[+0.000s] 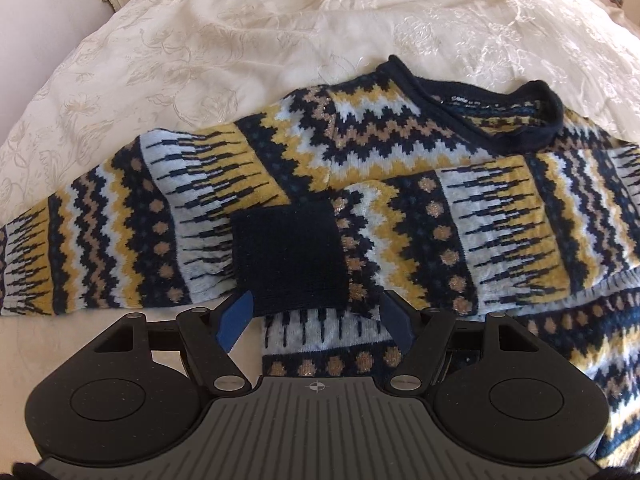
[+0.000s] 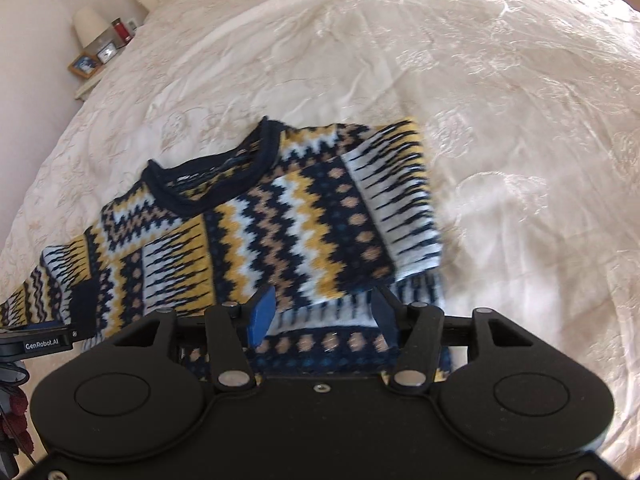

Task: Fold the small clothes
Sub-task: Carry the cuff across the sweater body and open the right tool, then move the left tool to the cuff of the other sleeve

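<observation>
Where it lies: patterned knit sweater (image 1: 360, 168) spread on the cream bedspread (image 1: 200, 40), navy collar (image 1: 500, 120) at the far side.
Sleeves: one folded across the body, its navy cuff (image 1: 286, 256) near the middle.
Left gripper (image 1: 316, 320): blue fingers (image 1: 236, 320) spread, either side of the cuff (not pinching it).
Right gripper (image 2: 324, 316): fingers (image 2: 262, 312) spread over the near hem.

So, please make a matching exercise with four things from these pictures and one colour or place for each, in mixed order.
Things:
1. sweater collar
2. bedspread
3. lamp shade
4. gripper pads

Descriptions:
a. bright blue
b. cream, embroidered
c. dark navy, rolled
d. on the bedside table

Pairs: 1-c, 2-b, 3-d, 4-a
</observation>
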The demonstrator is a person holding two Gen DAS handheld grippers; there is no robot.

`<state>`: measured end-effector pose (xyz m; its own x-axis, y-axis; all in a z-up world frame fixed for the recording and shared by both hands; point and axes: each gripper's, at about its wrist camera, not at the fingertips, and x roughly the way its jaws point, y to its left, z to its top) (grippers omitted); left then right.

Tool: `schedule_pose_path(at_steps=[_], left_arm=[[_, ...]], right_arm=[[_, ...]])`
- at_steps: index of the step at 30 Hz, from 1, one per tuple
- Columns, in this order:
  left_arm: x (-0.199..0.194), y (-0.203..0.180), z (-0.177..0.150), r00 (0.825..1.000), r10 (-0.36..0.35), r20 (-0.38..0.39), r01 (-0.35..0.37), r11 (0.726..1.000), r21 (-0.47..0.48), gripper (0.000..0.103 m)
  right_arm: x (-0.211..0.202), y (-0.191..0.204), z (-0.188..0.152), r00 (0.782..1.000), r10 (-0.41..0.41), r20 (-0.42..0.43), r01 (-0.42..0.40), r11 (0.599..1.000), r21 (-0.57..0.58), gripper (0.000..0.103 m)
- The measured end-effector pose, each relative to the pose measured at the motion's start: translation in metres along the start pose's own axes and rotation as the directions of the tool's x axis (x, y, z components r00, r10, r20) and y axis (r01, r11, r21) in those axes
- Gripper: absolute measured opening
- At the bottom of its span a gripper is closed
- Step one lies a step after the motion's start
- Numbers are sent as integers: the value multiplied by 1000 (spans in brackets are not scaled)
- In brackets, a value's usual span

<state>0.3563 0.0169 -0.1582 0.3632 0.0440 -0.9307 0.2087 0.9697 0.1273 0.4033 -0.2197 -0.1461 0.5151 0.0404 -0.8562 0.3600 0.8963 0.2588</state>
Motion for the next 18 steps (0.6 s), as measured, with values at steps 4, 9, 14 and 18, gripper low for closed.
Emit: schedule_pose_path(at_steps=[4,9,14,18], left_arm=[[29,-1,-3,997,-8,-81,6,1000,-22,70],[39,15,-7,995,-50,-83,40,993,-114,82],[40,30,-12,993,-90,-77,78,987,-141,86],[40,32,-8,993,-79,-87,67,988,-141,87]], right_arm=[[8,-23,17,999,-38,7,38,999,22,60],[32,-37,35,999,-43,-14,43,999,26,60],[58,-40,44,997,-43,-61,45,999,30,59],[68,-31,45,994,-26,-102,24,999,-23,14]])
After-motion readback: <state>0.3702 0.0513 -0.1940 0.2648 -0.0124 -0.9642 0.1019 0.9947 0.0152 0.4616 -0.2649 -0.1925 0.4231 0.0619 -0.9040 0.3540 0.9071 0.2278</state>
